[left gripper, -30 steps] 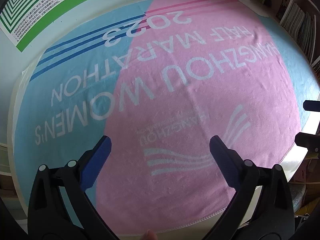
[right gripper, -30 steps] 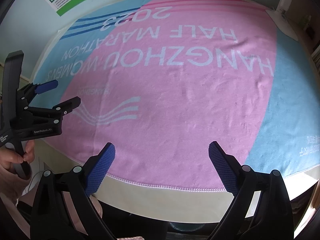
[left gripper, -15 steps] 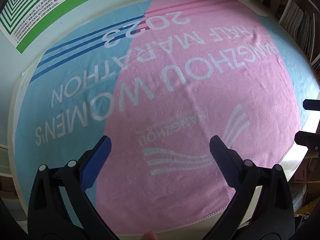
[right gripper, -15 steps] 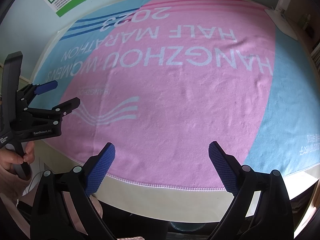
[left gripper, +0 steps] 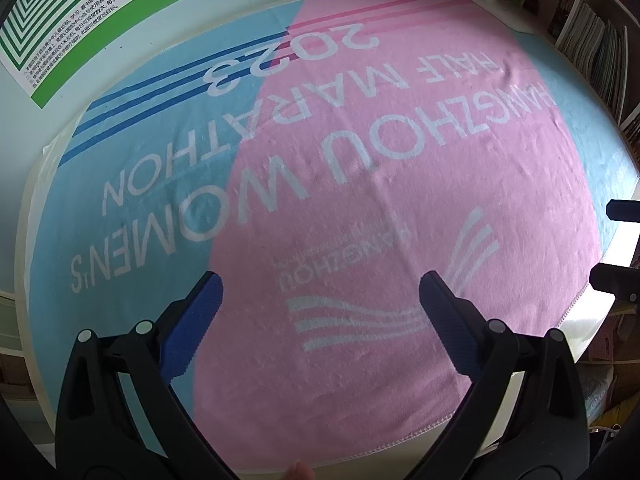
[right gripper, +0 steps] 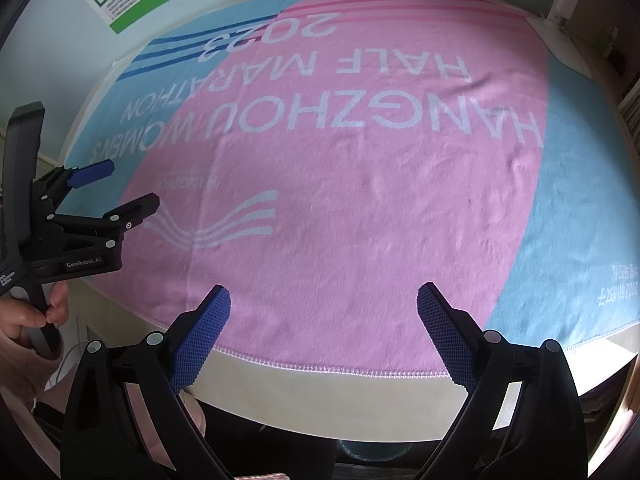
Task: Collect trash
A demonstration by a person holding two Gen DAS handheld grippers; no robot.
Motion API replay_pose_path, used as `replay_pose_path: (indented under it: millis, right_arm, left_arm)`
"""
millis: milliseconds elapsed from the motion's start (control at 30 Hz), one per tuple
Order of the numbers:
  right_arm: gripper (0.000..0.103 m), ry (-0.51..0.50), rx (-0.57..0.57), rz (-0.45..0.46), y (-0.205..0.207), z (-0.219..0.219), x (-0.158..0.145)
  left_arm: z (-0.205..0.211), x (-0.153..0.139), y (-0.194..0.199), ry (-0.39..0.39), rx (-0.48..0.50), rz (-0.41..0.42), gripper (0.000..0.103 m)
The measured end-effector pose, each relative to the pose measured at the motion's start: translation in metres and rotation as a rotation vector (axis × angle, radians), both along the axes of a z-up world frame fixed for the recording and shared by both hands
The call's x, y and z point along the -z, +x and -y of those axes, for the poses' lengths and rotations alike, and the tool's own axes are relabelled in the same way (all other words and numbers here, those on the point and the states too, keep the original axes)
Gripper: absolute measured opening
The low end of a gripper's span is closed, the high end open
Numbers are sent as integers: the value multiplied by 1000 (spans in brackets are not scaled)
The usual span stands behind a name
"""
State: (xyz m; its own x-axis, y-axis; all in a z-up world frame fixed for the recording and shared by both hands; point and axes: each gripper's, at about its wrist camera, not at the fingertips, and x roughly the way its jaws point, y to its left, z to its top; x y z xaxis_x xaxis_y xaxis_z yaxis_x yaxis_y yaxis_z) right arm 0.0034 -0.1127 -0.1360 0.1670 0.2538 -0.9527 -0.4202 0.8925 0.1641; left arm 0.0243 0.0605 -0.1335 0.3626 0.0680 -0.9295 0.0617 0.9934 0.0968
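No movement; fingers apart.

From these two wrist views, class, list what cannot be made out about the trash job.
- Trash: none shows on the towel in either view.
- Bin: a round shape under the table edge, right wrist view, cut off by the frame.
- Poster small print: too small.
- Right tool, left wrist view: cut by the edge.

pink/lt-blue towel w/ white text, green-striped poster

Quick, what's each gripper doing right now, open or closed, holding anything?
Left gripper: open, holding nothing, above the towel.
Right gripper: open, holding nothing, near the table edge.
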Motion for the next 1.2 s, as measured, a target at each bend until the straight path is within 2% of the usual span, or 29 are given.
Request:
replay_pose_path:
  millis: [667, 1200]
  right_arm:
    - [94, -4, 3, -2, -2, -2, 0]
    - [94, 2, 12, -6, -1, -2, 2]
  left_arm:
    - [-1, 2, 0, -1, 4, 9, 96]
    - [-2, -6, 0, 33, 2, 72, 96]
